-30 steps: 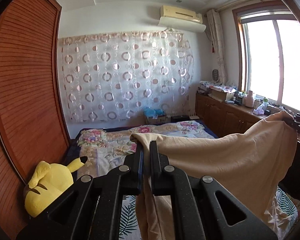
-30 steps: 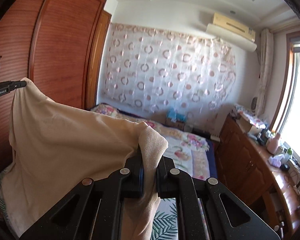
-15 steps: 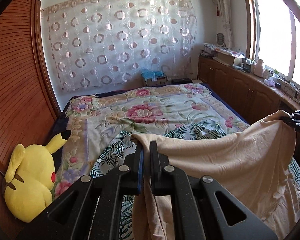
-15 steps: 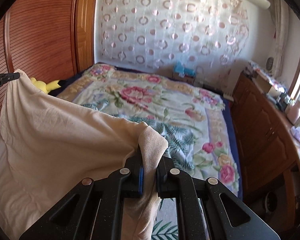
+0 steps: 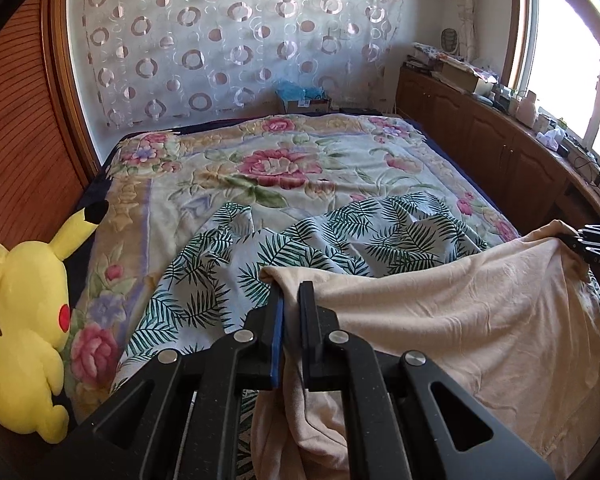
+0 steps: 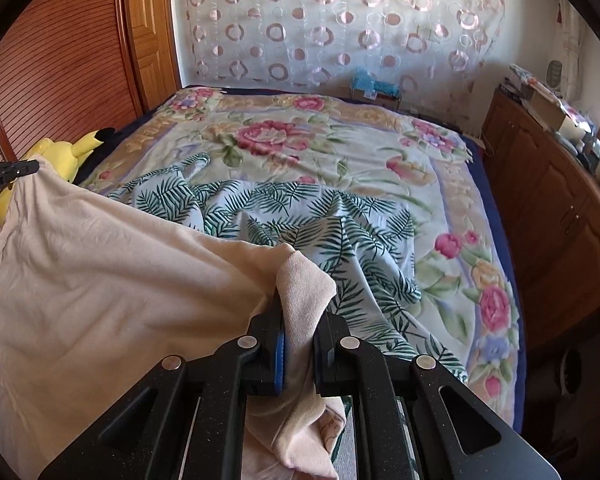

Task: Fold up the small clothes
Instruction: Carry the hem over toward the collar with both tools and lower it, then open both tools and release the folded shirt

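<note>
Pinching opposite corners of the peach cloth (image 5: pixel 440 320), the left gripper (image 5: pixel 291 300) and right gripper (image 6: pixel 300 320) stretch it above the leaf-print sheet (image 5: pixel 340 232); beyond lie the flowered blanket (image 5: pixel 276 160) and yellow plush toy (image 5: pixel 24 320).

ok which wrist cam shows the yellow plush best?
Left wrist: the yellow plush lies whole and unobstructed at the bed's left edge, red cheek and black-tipped ear visible. Right wrist shows only part of it, far off, partly hidden behind the beige garment.
</note>
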`<state>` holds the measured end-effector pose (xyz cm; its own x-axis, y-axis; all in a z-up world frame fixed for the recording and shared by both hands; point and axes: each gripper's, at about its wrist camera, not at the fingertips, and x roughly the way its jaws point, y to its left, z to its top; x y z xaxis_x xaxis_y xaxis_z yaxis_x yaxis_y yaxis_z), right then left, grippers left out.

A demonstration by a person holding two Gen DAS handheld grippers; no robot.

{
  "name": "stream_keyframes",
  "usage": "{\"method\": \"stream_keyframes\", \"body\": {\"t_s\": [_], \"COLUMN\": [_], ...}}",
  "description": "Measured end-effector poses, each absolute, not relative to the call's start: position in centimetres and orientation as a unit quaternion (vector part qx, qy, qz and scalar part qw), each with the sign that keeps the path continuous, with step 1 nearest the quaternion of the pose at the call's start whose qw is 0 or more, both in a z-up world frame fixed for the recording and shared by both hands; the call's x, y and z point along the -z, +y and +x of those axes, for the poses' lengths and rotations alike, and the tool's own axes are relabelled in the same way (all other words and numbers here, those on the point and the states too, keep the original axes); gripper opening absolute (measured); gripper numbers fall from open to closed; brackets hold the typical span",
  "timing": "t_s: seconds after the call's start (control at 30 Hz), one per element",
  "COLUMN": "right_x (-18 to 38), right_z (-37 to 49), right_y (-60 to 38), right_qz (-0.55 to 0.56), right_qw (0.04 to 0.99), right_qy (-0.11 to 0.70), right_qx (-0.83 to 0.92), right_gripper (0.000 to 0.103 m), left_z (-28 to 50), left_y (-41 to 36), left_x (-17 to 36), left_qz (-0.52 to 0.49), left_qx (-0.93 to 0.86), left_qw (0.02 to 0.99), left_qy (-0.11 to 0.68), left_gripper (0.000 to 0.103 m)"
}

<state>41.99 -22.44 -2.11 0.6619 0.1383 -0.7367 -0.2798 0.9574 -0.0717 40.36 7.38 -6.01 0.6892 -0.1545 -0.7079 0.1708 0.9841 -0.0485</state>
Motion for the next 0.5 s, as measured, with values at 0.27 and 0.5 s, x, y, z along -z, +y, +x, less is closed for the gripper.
{"method": "stream_keyframes", "body": {"t_s": [0.27, 0.5], "right_x": [0.5, -0.2], "right_z": [40.1, 32.4], "right_y": [-21.4, -22.6], "right_qz": [-0.099, -0.061], "right_qw": [0.913, 0.923], "right_qy": [0.383, 0.361], "right_qx": [-0.1, -0.114], "right_gripper": [0.026, 0.043], "left_z": [35.8, 30.9], "left_y": [7.1, 6.5], "left_x": [3.6, 5.2], "left_qz": [0.027, 0.016], "left_qx": [0.112, 0.131], "left_qw": [0.92, 0.909], "left_qy": [0.374, 0.396], "left_gripper": [0.044, 0.082]}}
